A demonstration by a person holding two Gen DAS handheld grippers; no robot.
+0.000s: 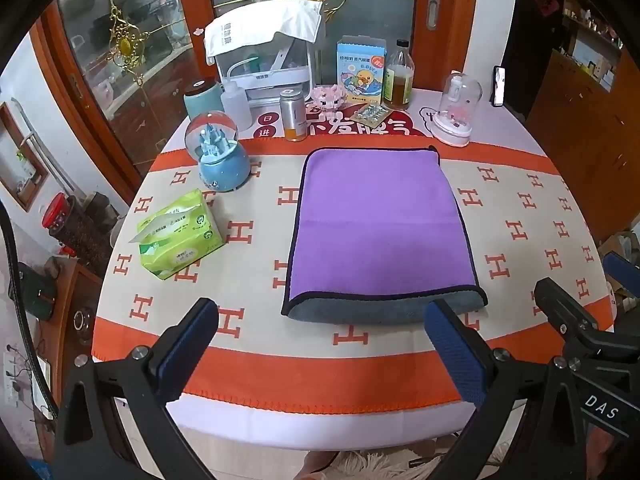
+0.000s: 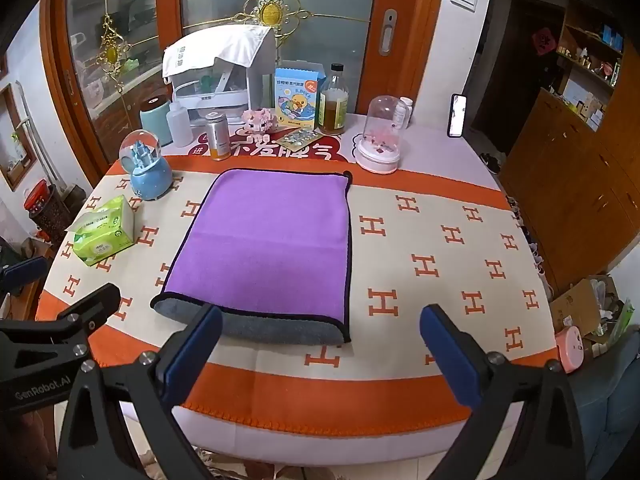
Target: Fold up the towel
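Towel (image 1: 380,232) lies folded once on the bench, grey underside showing at its near edge. Left gripper (image 1: 320,348) and right gripper (image 2: 320,344) hover short of that edge, jaws open, empty. Recommended: pinch both near corners together, through both layers.

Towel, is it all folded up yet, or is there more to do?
One fold looks done: the towel lies doubled, purple on top, its grey underside showing at the near edge. Nothing is in hand: the left gripper and right gripper are both open, off the towel. Another fold may be left; I can't tell.
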